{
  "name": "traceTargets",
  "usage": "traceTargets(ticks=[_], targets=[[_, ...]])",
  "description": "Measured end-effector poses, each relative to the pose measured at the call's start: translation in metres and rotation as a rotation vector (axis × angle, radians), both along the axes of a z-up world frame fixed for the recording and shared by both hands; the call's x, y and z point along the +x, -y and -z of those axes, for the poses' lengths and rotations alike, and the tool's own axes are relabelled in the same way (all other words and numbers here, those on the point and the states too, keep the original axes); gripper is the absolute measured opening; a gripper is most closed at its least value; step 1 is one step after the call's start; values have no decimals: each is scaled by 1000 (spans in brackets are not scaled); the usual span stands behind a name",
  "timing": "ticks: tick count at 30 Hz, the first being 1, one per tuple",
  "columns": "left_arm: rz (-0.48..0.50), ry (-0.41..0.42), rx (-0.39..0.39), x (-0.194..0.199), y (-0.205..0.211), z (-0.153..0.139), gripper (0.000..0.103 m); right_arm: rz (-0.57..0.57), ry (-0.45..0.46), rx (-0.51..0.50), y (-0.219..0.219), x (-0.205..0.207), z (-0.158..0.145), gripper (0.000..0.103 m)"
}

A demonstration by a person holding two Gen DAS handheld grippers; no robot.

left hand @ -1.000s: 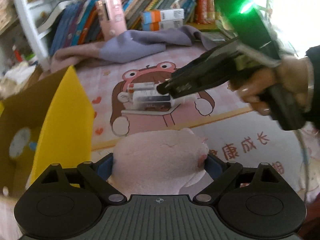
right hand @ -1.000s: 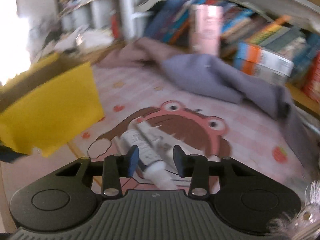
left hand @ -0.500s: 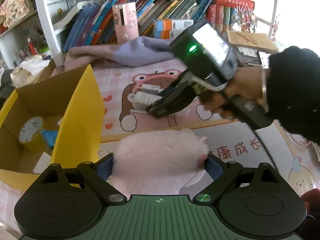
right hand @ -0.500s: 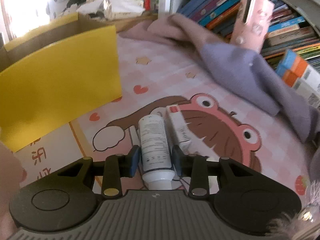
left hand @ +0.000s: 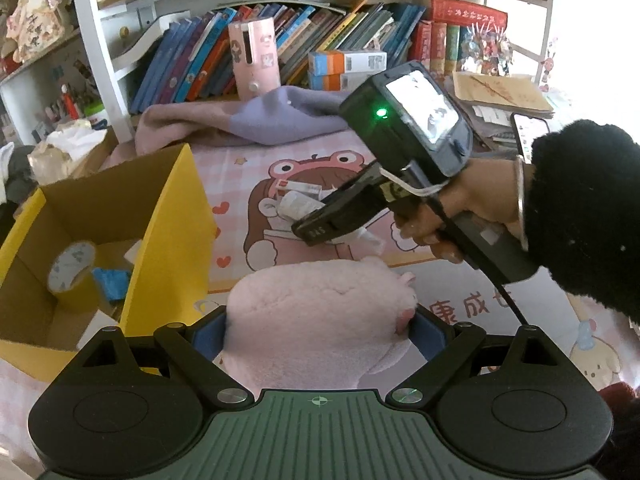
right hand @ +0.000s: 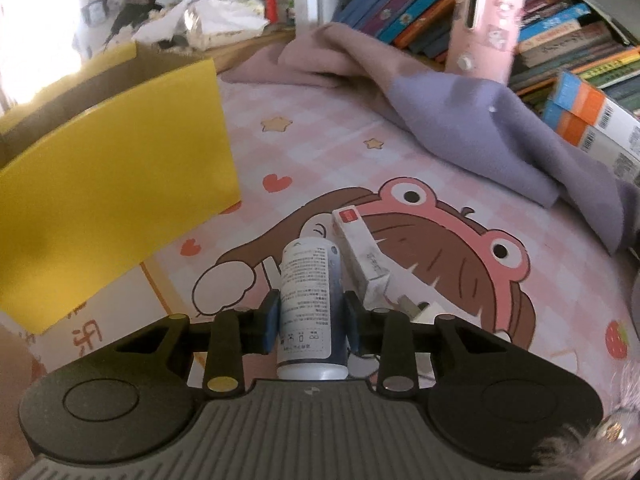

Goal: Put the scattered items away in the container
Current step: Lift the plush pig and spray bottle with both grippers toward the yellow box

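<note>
My left gripper is shut on a pink plush toy and holds it just right of the yellow cardboard box. My right gripper is shut on a white bottle with small print, low over the cartoon mat. It also shows in the left wrist view, held by a hand in a black sleeve. A slim white carton with a red end lies on the mat right beside the bottle. The box stands at the left in the right wrist view.
Inside the box lie a tape roll and a blue item. A purple and pink blanket is heaped at the mat's far edge. Behind it a shelf holds books and a pink case.
My right gripper has closed onto the white bottle. My left gripper has risen with the plush toy, so the inside of the box now shows.
</note>
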State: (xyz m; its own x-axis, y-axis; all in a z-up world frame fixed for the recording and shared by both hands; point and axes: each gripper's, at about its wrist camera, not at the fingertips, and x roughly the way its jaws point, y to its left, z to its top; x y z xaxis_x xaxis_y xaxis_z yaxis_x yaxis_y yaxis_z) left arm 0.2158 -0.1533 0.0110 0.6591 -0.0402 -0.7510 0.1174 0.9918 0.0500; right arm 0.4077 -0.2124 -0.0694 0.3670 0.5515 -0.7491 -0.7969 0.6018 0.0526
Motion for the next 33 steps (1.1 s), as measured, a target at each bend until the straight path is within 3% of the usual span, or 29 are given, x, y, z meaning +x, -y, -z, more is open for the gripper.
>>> traceTargets(ticks=[18, 33], targets=[[167, 90, -48, -15, 11, -24, 94, 149, 56, 63, 57, -44, -54, 30], [214, 191, -126, -50, -33, -40, 94, 358, 139, 87, 81, -142, -101, 30]])
